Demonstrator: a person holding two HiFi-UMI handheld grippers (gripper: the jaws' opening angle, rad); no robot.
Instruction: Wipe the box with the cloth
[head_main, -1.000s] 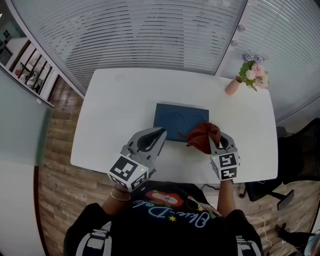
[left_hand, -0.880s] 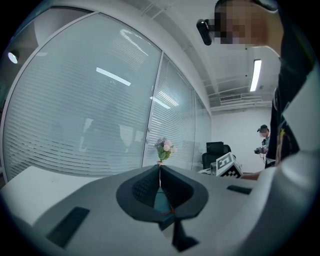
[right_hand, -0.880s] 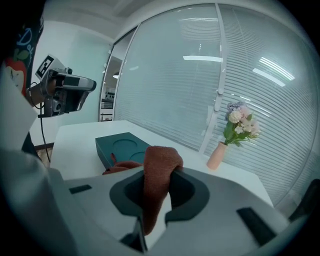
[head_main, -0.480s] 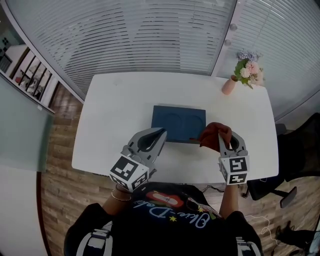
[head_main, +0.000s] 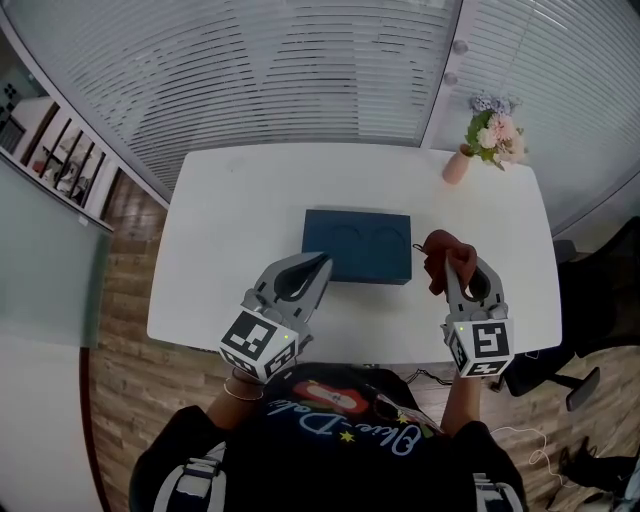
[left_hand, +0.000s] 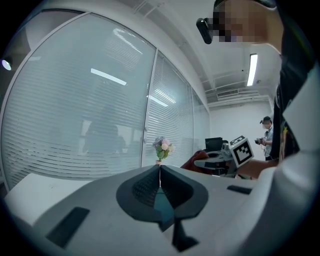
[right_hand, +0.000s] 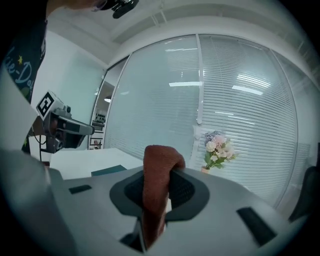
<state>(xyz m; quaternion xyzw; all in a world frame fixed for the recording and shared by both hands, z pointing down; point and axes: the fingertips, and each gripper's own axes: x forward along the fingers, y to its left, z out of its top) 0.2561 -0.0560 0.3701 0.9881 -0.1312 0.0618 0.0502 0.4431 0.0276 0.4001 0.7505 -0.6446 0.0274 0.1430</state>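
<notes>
One dark blue box (head_main: 357, 245), flat on one white table (head_main: 230, 215). Just right of box, not touching: one rust-red cloth (head_main: 440, 255), clamped in right gripper (head_main: 458, 262). By box's front-left corner: left gripper (head_main: 322, 264), jaws pressed together, empty. Beyond box, rightward: one flower vase (head_main: 462, 168).

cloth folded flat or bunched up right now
Bunched up: the cloth is a crumpled wad pinched in the right tool, held beside the box, not spread on it.
</notes>
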